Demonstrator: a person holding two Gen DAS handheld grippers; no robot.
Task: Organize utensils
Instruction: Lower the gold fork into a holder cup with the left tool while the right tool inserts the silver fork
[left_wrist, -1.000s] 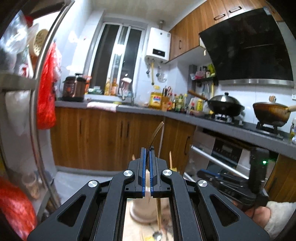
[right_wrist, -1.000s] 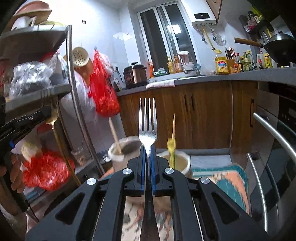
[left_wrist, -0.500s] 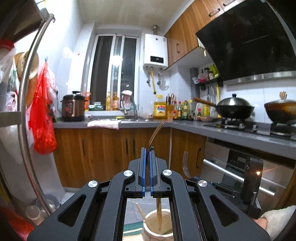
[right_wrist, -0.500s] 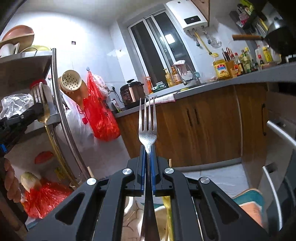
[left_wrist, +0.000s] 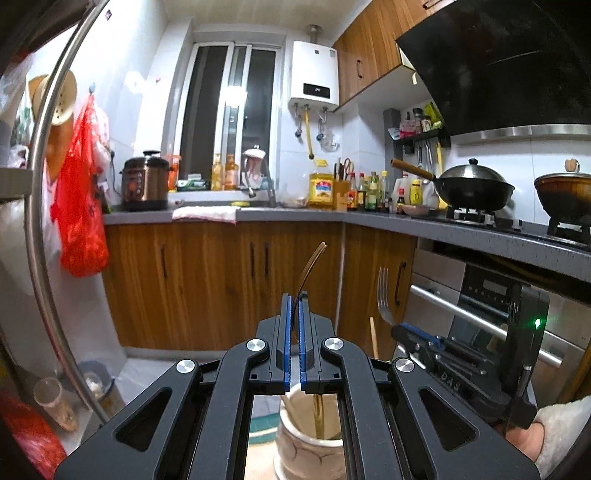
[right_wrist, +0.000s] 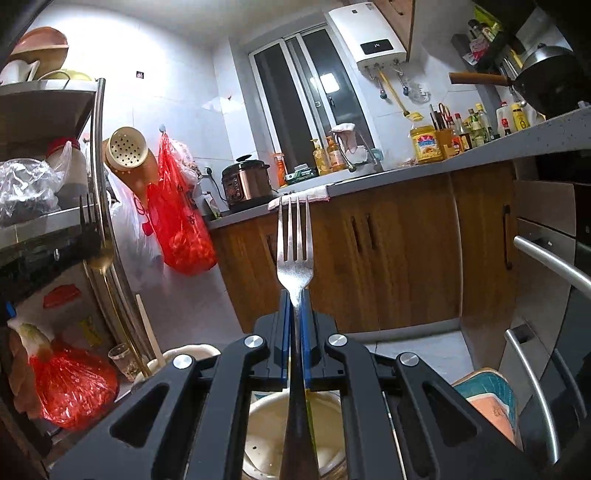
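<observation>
My left gripper (left_wrist: 293, 299) is shut on a gold spoon (left_wrist: 310, 266). The spoon is seen edge-on, with its top curving up and its handle reaching down into a cream jar (left_wrist: 314, 446). My right gripper (right_wrist: 294, 295) is shut on a silver fork (right_wrist: 294, 243), tines up. The fork's handle hangs over a second cream jar (right_wrist: 269, 424). The left wrist view shows the right gripper (left_wrist: 397, 328) and its fork (left_wrist: 384, 295) to the right. In the right wrist view, the gold spoon (right_wrist: 101, 258) stands over the first jar (right_wrist: 184, 354), beside a wooden stick (right_wrist: 149, 328).
A steel rack (right_wrist: 99, 184) with bags and bowls stands on the left, and a red bag (right_wrist: 181, 229) hangs beside it. Wooden cabinets (left_wrist: 221, 280) run under the grey counter (left_wrist: 295, 214). An oven door handle (right_wrist: 554, 262) juts out on the right. A folded cloth (right_wrist: 487, 402) lies by the jars.
Both grippers have shifted across the kitchen with their utensils still held. The right gripper and its fork have come into the left wrist view. The jars now sit right under the jaws.
</observation>
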